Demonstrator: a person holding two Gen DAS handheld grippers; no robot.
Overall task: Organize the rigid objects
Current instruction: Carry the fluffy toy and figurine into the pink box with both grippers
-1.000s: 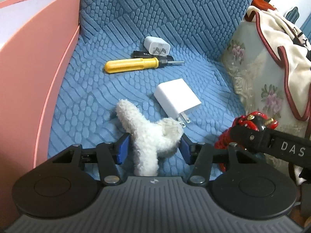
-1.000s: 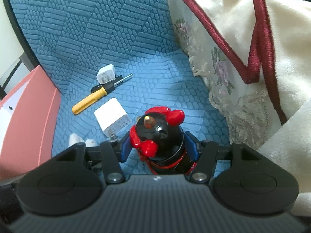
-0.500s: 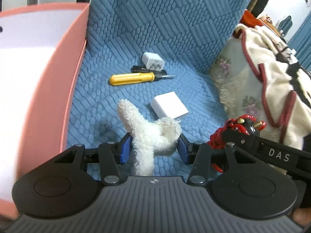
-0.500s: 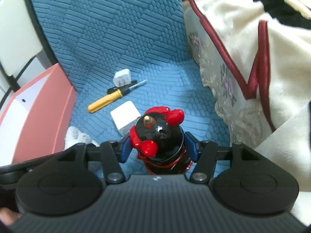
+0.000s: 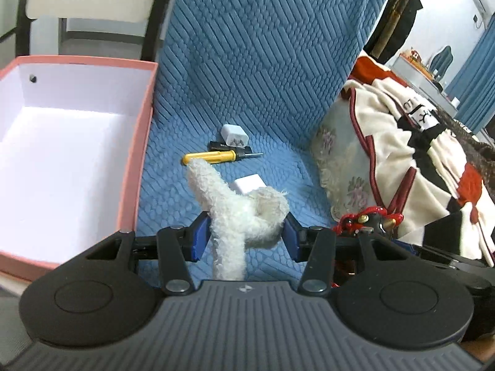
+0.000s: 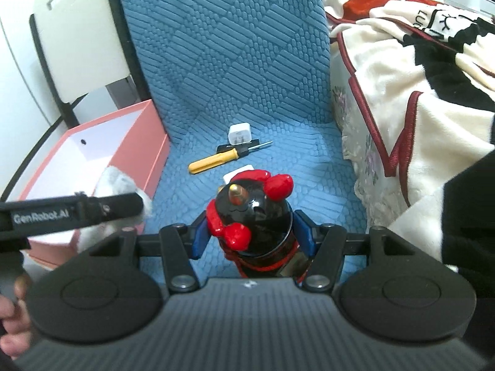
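My left gripper (image 5: 243, 239) is shut on a white fluffy plush toy (image 5: 238, 207), held above the blue seat beside the open pink box (image 5: 140, 142). My right gripper (image 6: 250, 236) is shut on a black and red figurine (image 6: 250, 216), also held above the seat. On the seat lie a yellow-handled screwdriver (image 5: 213, 156), a small white charger (image 5: 234, 134) on a black stick, and a larger white adapter (image 5: 249, 184), partly hidden by the plush. The screwdriver (image 6: 213, 160) and small charger (image 6: 239, 134) also show in the right wrist view.
The pink box (image 6: 154, 154) stands at the seat's left edge, its white inside bare. A floral cushion (image 5: 343, 170) and a cream blanket (image 5: 411, 142) fill the right side. The blue quilted chair back (image 5: 263, 46) rises behind the objects.
Both grippers have risen and pulled back with their toys. The left gripper has swung left, so the open inside of the pink box now shows.
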